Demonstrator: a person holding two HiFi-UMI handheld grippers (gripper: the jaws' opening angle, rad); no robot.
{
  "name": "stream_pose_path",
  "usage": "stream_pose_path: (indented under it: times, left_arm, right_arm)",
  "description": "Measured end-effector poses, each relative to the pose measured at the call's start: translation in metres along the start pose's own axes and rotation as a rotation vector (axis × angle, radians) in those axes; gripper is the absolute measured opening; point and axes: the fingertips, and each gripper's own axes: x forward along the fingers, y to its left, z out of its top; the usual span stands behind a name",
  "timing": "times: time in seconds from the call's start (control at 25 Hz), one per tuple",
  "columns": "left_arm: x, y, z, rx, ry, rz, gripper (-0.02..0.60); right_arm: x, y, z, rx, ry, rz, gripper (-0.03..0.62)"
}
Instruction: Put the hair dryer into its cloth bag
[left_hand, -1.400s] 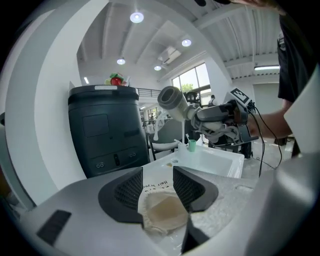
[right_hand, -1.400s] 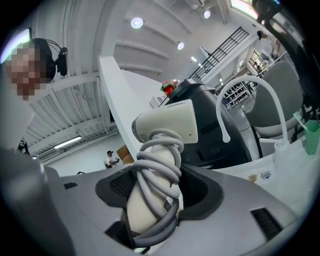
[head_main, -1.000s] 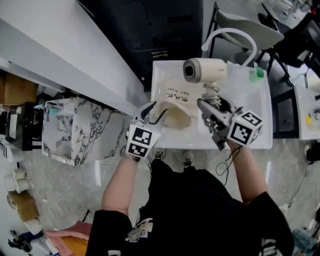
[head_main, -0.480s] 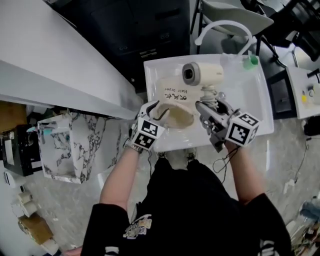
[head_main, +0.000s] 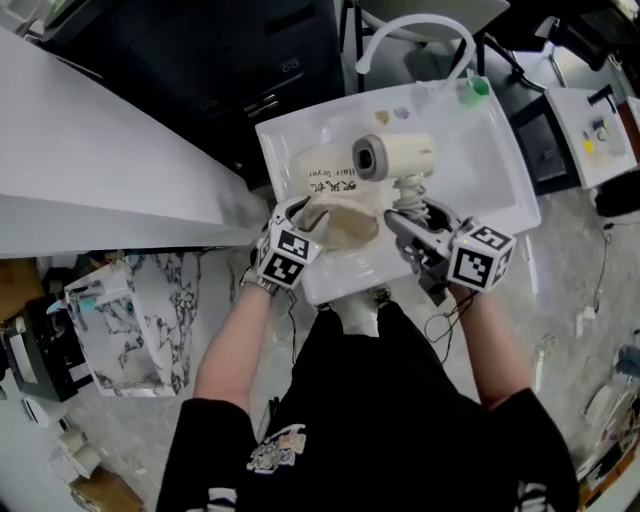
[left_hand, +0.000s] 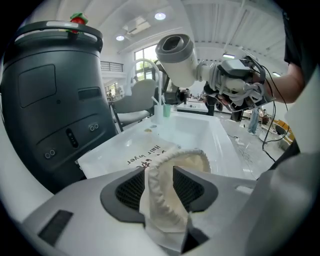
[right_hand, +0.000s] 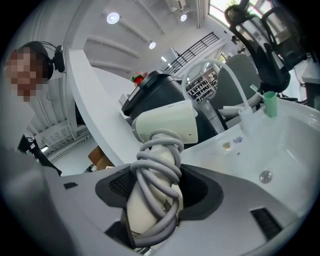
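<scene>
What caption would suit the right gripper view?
Right gripper clamps the cord-wrapped handle of a cream hair dryer over a white sink.

One hair dryer (head_main: 395, 157), one cloth bag (head_main: 338, 218), two grippers (head_main: 303, 212) (head_main: 405, 222) and one white sink (head_main: 485, 165).

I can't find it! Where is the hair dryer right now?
Head view: the hair dryer sits in the right gripper, above the white sink, just right of the open cloth bag.

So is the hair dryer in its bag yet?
Not yet. Done: the left gripper pinches the rim of the cloth bag, so its mouth gapes. In hand: the right gripper holds the hair dryer by its cord-wrapped handle, in the air near the bag. Left: lower it inside.
</scene>
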Motion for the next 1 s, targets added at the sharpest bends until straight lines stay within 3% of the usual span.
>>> stream_pose_path:
  times: [0.2,0.44,1.0]
  left_arm:
    - [0.005,0.000,0.003,0.000,-0.020,-0.033,0.157]
    - [0.002,0.002,0.001,-0.029,-0.023,-0.049,0.063]
    - [0.000,0.002,0.006,-0.153,-0.073,-0.141,0.052]
  right_arm:
    - [-0.003,-0.003,-0.027,0.049,0.031,-0.033,0.249]
    - [-0.002,0.002,-0.062,0.098,0.070,-0.049,0.249]
    - [-0.003,0.006,-0.167,0.181,0.330,-0.076,0.249]
